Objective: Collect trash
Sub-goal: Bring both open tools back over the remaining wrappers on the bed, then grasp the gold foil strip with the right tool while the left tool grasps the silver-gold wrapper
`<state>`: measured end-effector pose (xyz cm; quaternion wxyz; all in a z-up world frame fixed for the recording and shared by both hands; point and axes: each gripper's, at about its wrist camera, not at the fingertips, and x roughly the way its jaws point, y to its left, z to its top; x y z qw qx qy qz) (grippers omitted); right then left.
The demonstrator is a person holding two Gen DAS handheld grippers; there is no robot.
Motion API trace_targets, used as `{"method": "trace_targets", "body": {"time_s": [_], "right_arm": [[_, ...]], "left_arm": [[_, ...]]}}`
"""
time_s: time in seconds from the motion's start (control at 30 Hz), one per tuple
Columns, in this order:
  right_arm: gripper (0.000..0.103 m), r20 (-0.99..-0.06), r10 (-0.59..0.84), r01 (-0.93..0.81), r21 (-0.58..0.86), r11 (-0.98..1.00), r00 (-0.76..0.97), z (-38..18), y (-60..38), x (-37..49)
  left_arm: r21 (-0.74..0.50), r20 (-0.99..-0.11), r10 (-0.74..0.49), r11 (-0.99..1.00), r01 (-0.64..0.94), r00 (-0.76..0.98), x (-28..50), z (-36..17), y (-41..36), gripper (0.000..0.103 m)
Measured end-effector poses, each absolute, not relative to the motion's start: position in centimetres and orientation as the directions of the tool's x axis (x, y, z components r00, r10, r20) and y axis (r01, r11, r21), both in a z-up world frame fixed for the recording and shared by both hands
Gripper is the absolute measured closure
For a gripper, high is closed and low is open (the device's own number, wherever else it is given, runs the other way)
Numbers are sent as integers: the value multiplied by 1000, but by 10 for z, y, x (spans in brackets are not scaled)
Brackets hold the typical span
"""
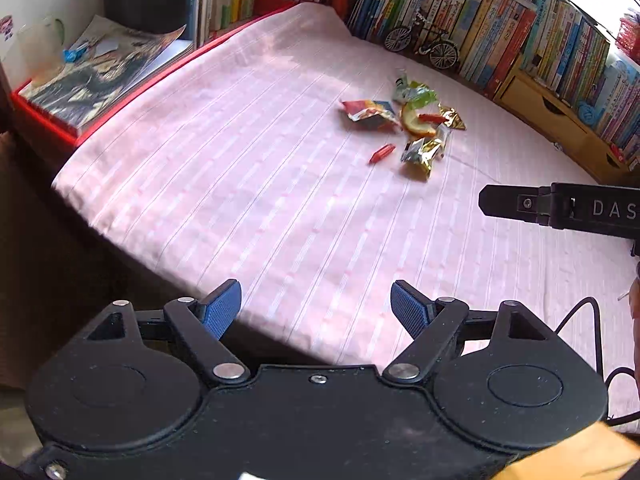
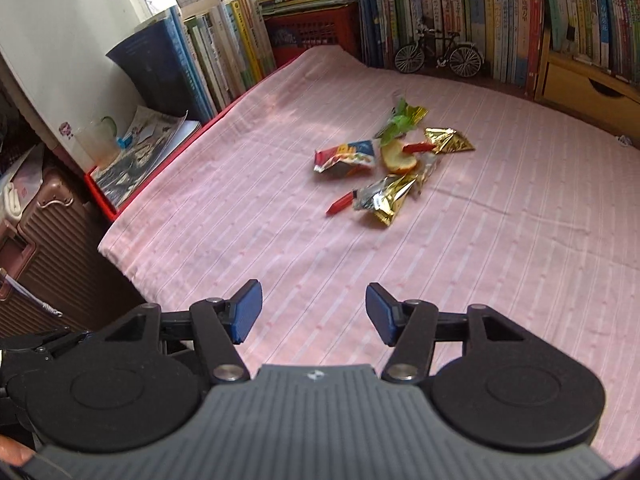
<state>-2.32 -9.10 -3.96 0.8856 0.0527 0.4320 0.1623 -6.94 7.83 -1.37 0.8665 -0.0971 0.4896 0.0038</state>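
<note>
A small heap of trash lies on the pink striped cloth: a red-and-blue snack wrapper, a gold foil wrapper, a second gold wrapper, a green wrapper, a fruit slice and a red stick. My left gripper is open with nothing between its blue pads, well short of the heap. My right gripper is also open and holds nothing. One black finger of the right gripper shows at the right edge of the left wrist view.
Rows of books line the back and right of the cloth, with a model bicycle and wooden drawers. A red box with magazines sits left. A brown suitcase stands beside the cloth's edge.
</note>
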Motion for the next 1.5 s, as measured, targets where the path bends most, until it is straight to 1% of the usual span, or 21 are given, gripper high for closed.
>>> {"method": "trace_targets", "body": {"time_s": [0.17,0.37,0.6,0.73,0.87,1.07,1.37,1.4,1.43,1.5], "right_arm": [[31,-732,291,-195,217,957,616,-30,-128,29],[31,-740,258,-161,202,966,621,-36,-158,89],[31,-782,240,-142,194,971,575,-59,-175,154],[28,-804,238,-107,215,971,545,-72,-183,186],[26,-819,241,-110,216,970,521,-85,-186,214],[22,-842,255,-145,211,967,476,-107,-181,252],[19,-867,280,-198,215,956,412,-131,-167,274],[17,-871,282,-208,213,955,401,-134,-165,274],[16,-874,282,-223,206,953,396,-135,-163,274],[14,-874,275,-250,185,950,400,-136,-159,273]], "left_arm": [[-157,-845,-100,986,-65,525,-10,-11,41,22],[-135,-848,-88,990,-52,523,42,-25,14,23],[-182,-843,-111,979,-86,526,87,-43,-4,32],[-186,-835,-109,979,-89,540,106,-55,-14,37],[-168,-843,-95,982,-91,529,125,-70,-25,38],[-119,-859,-76,991,-53,506,146,-87,-40,39],[-145,-874,-94,987,-72,477,153,-98,-44,39],[-144,-877,-92,987,-76,472,154,-99,-45,40],[-144,-883,-91,986,-81,461,154,-100,-45,46],[-150,-890,-92,984,-97,447,153,-103,-46,52]]}}
